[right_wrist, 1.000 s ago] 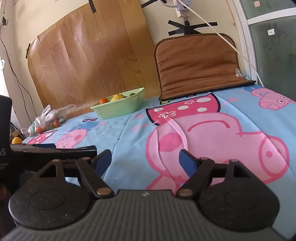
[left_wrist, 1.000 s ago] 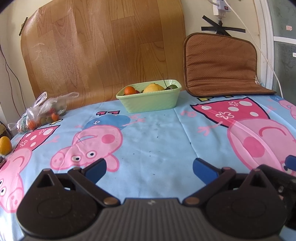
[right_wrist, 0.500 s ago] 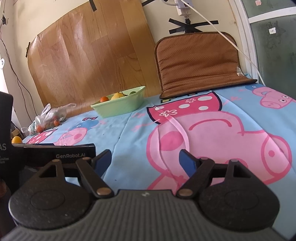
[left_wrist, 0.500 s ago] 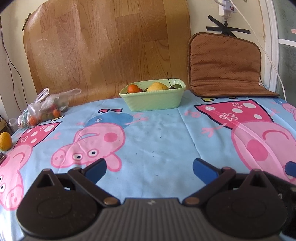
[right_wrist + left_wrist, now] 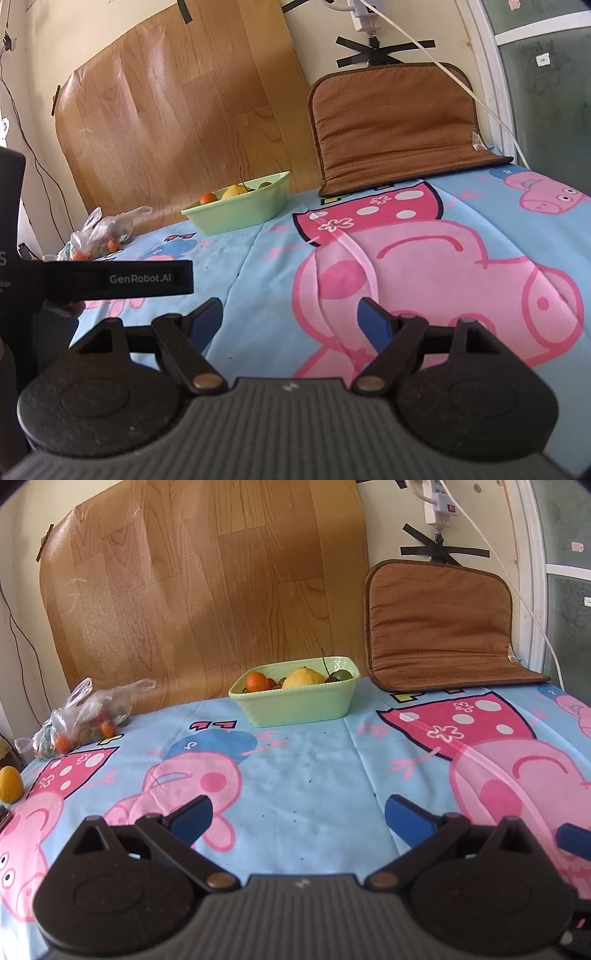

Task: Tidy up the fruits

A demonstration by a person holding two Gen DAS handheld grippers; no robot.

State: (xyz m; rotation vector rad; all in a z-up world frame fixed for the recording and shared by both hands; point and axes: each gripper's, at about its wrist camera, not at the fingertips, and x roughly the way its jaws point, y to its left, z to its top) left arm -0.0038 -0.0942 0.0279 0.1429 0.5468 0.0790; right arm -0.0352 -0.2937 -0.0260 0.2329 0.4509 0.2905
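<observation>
A light green bowl [image 5: 295, 701] stands at the far side of the table and holds an orange [image 5: 256, 682], a yellow fruit [image 5: 303, 676] and darker small fruits. It also shows in the right wrist view [image 5: 240, 208]. A clear plastic bag [image 5: 85, 716] with small orange and green fruits lies at the far left. A yellow fruit [image 5: 10, 784] sits alone at the left edge. My left gripper [image 5: 297, 818] is open and empty, low over the cloth, well short of the bowl. My right gripper [image 5: 291, 323] is open and empty, to the right of the left one.
The table wears a blue cartoon-pig cloth [image 5: 314, 775]. A brown cushion [image 5: 439, 627] leans on the wall at the back right, a wood-pattern sheet [image 5: 207, 590] behind the bowl. A white cable [image 5: 517, 590] hangs at the right. The left gripper's body [image 5: 110, 278] fills the right view's left side.
The left wrist view has shifted slightly: the bowl and bag sit a little further left and higher in frame. Both grippers stay open and empty. The right gripper has barely moved.
</observation>
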